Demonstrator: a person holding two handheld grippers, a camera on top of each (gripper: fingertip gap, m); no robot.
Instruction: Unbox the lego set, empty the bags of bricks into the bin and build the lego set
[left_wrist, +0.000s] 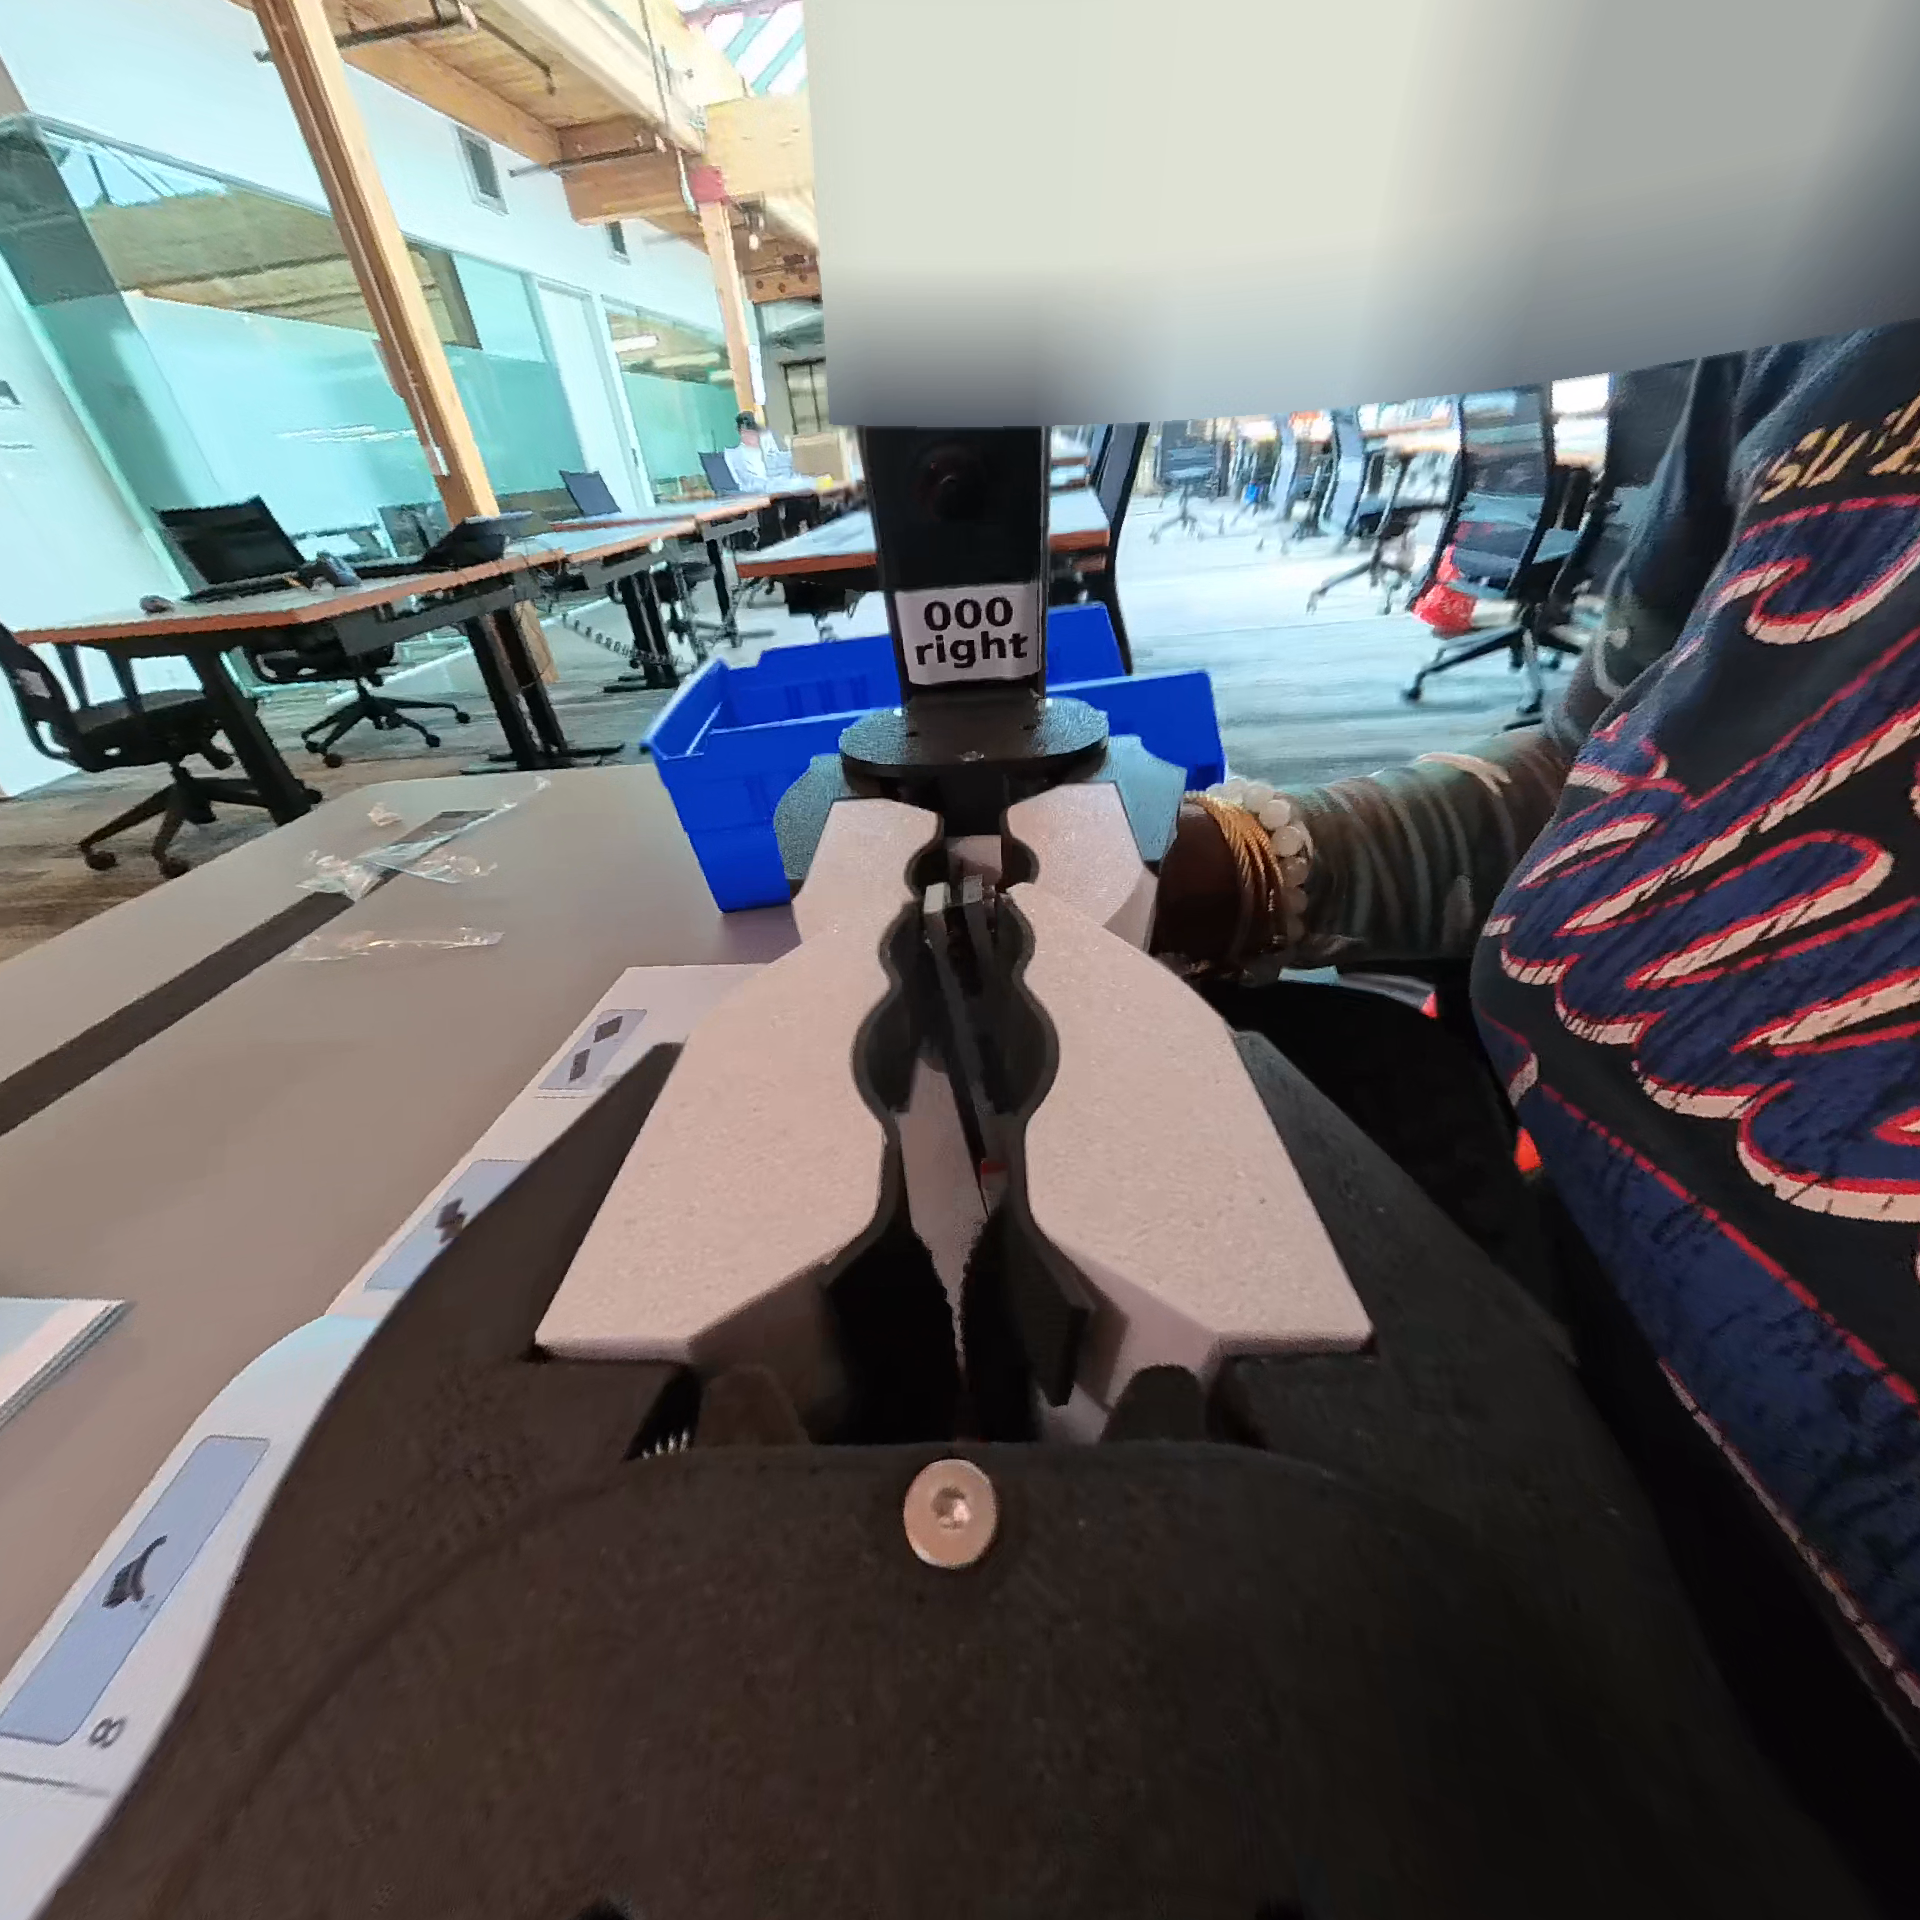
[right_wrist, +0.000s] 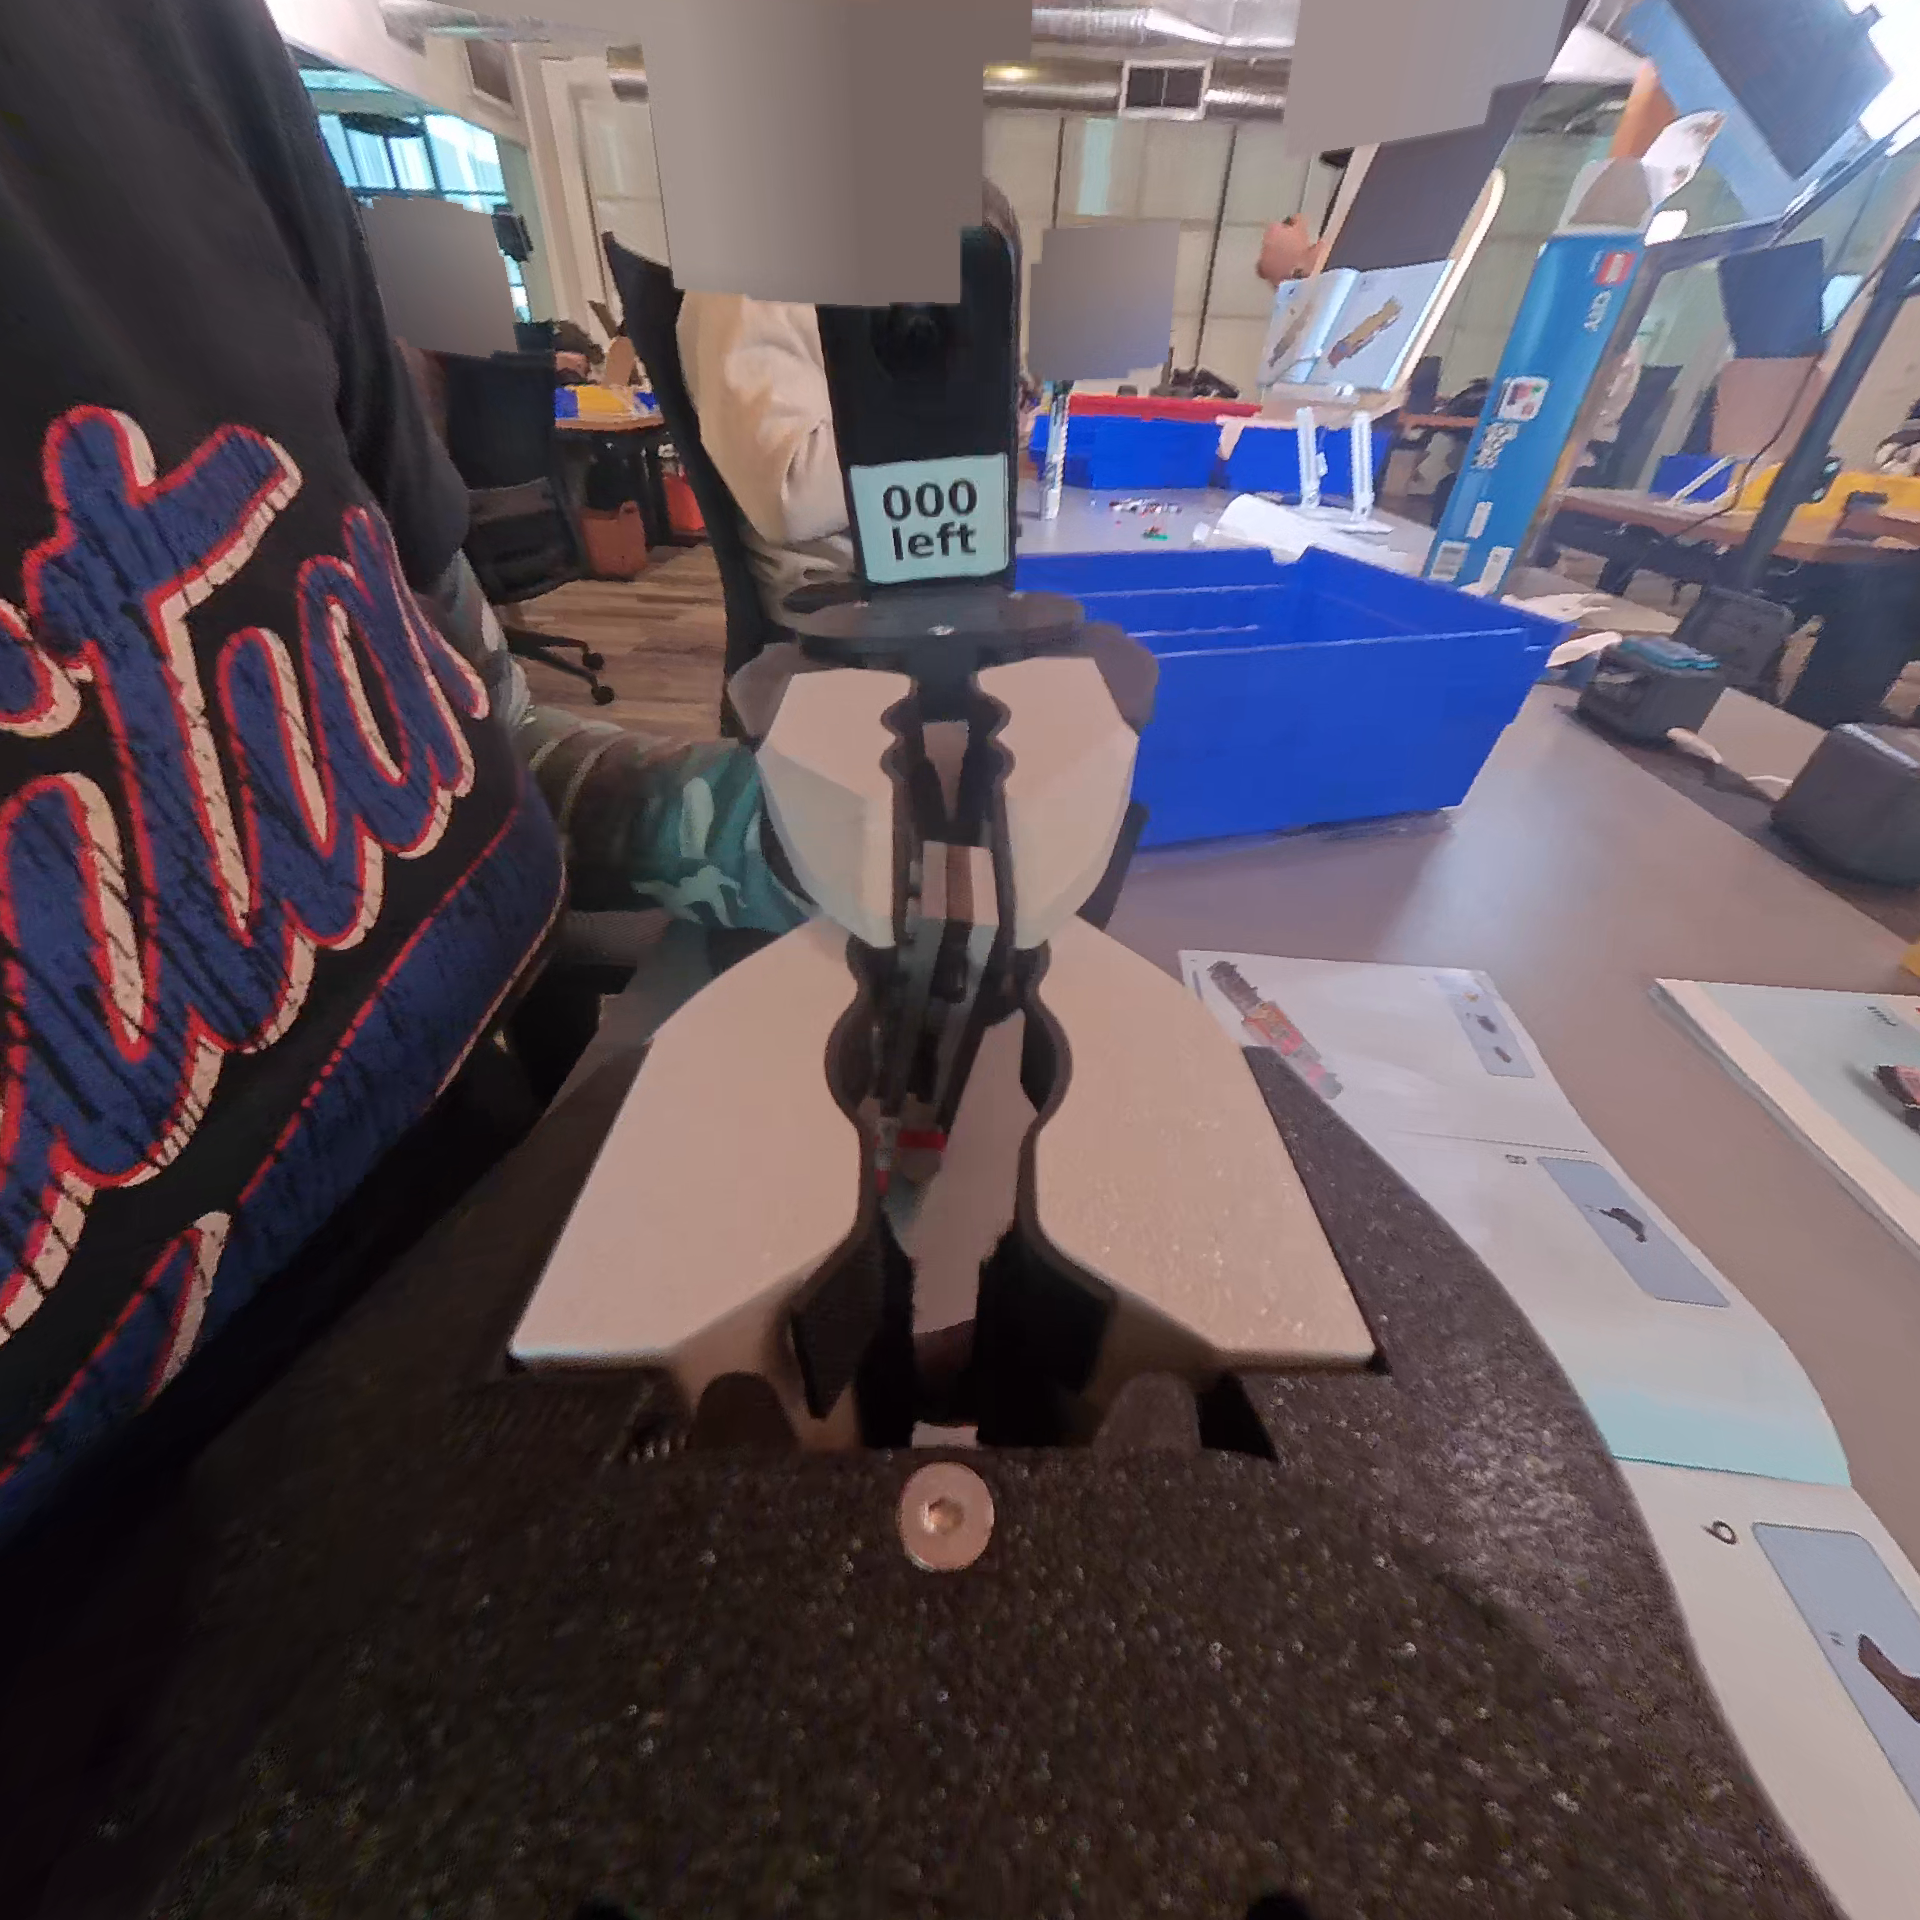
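Note:
My two grippers face each other tip to tip above the table's near edge. Between them is a thin black lego assembly (left_wrist: 961, 1039) with a small red part at one end; it also shows in the right wrist view (right_wrist: 935, 997). My left gripper (left_wrist: 961, 966) is shut on it, and my right gripper (right_wrist: 935, 945) is shut on it from the opposite side. The right gripper shows in the left wrist view (left_wrist: 971, 883), and the left gripper in the right wrist view (right_wrist: 940, 904). The blue bin (left_wrist: 748, 748) stands behind on the table, also in the right wrist view (right_wrist: 1299, 707). Its contents are hidden.
An open instruction booklet (right_wrist: 1455, 1091) lies under the grippers, also in the left wrist view (left_wrist: 447, 1226). Empty clear bags (left_wrist: 416, 862) lie farther out. A second booklet (right_wrist: 1787, 1060), black devices (right_wrist: 1652, 686) and a tall lego box (right_wrist: 1527, 416) stand beyond. The person's torso (left_wrist: 1714, 935) is close. Left and right tips are no more than a few centimetres apart.

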